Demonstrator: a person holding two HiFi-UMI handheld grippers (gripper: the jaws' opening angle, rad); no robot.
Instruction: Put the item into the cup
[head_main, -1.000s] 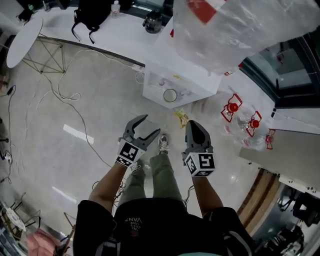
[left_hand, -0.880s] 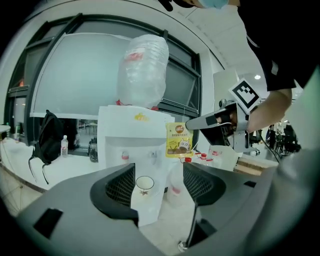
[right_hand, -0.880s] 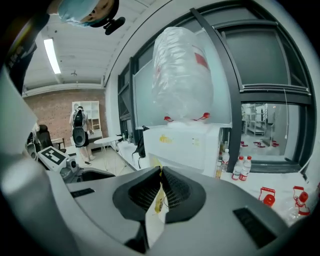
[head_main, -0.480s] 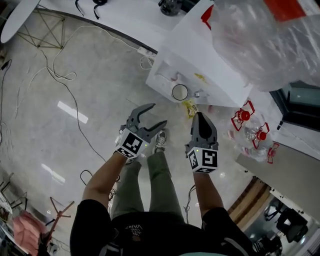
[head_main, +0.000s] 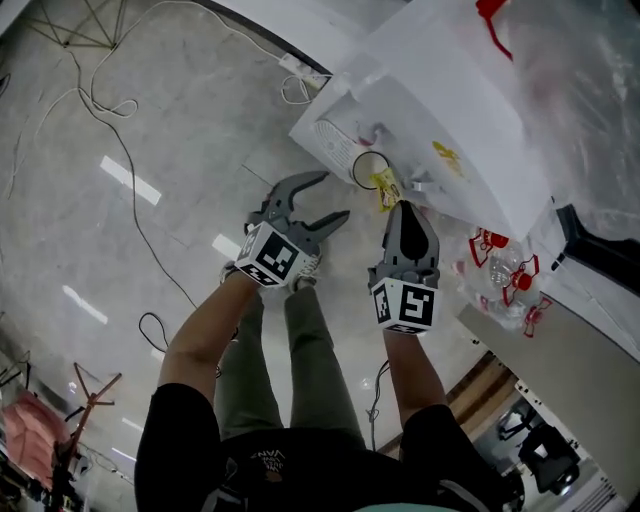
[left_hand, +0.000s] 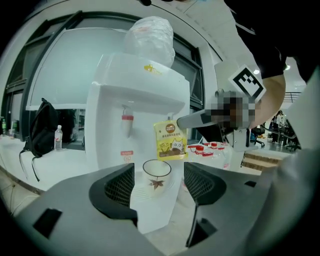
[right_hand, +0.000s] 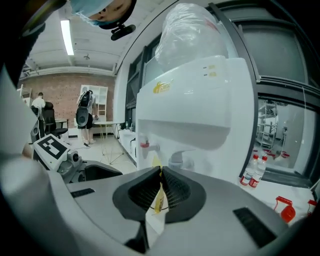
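A yellow sachet (head_main: 385, 188) with a cat picture hangs from my right gripper (head_main: 403, 212), which is shut on it; in the left gripper view the sachet (left_hand: 170, 140) hangs just above the cup. The white cup (head_main: 368, 168) with a dark rim and a leaf mark (left_hand: 157, 174) stands on the drip tray of a white water dispenser (left_hand: 135, 85). My left gripper (head_main: 318, 205) is open and empty, a short way to the left of the cup, which shows between its jaws. In the right gripper view the sachet (right_hand: 159, 197) is edge-on between the pressed jaws.
The dispenser (head_main: 450, 110) carries a large clear bottle wrapped in plastic (head_main: 590, 70). Small bottles with red caps (head_main: 500, 265) stand to its right. White cables (head_main: 100, 90) trail over the glossy floor. A white counter with a black bag (left_hand: 37, 135) lies to the left.
Both grippers have moved forward toward the dispenser. The sachet in the right gripper now hangs right at the cup's rim, and the left gripper has closed in on the cup's left side.
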